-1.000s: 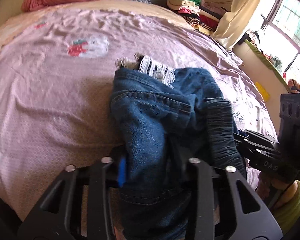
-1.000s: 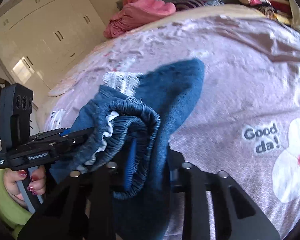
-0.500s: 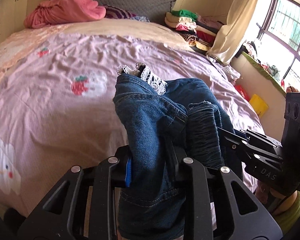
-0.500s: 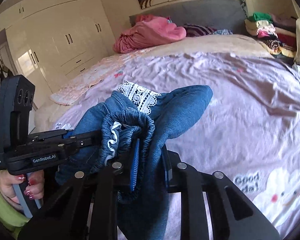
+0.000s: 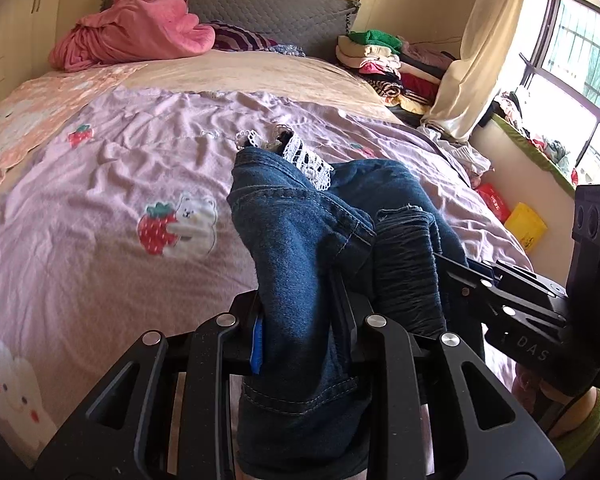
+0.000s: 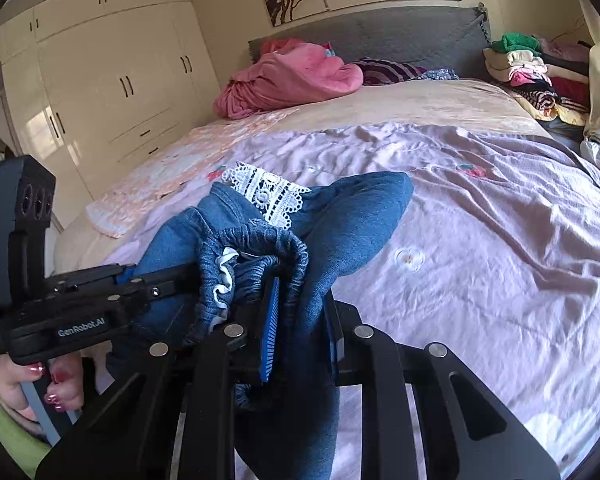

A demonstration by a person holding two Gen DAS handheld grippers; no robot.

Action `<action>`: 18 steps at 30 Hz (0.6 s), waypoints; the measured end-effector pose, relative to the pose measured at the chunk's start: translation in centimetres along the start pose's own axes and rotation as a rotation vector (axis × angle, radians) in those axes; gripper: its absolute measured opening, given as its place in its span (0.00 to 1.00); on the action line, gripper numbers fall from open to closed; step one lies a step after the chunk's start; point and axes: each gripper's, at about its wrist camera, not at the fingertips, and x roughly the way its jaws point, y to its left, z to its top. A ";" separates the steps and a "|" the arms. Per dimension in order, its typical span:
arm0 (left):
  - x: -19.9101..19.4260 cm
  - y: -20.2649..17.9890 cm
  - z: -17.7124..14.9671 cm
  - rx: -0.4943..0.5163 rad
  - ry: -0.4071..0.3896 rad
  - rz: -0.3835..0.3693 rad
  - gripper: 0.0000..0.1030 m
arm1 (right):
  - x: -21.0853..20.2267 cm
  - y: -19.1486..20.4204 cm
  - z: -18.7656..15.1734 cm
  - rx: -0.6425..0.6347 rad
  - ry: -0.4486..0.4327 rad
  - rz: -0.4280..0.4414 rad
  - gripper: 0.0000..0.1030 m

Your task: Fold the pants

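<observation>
Blue denim pants with a white lace trim hang bunched above the lilac bedsheet. My left gripper is shut on a thick fold of the denim. From the right edge of that view the right gripper reaches into the gathered waistband. In the right wrist view the right gripper pinches the elastic waistband of the pants. There the left gripper, held by a hand with red nails, bites the same bundle from the left. The pants' lower part is hidden behind the fingers.
A pink blanket lies by the grey headboard. Stacked folded clothes sit at the bed's far right corner near a cream curtain and window. White wardrobes stand left of the bed. A yellow box lies on the floor.
Both grippers rose with the pants, lifting the bundle off the sheet. The views tilted up, bringing the headboard, wall pictures and wardrobes into sight.
</observation>
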 end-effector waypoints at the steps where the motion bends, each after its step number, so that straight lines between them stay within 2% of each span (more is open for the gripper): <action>1: 0.4 0.1 0.1 0.002 0.002 0.002 0.18 | 0.3 -0.2 0.2 0.006 0.003 0.000 0.18; 9: 3.5 1.2 0.5 -0.016 0.034 0.011 0.18 | 3.5 -2.4 0.5 0.047 0.040 -0.017 0.18; 18: 6.4 3.0 -0.8 -0.041 0.098 0.039 0.21 | 6.9 -5.3 -1.5 0.133 0.142 -0.046 0.18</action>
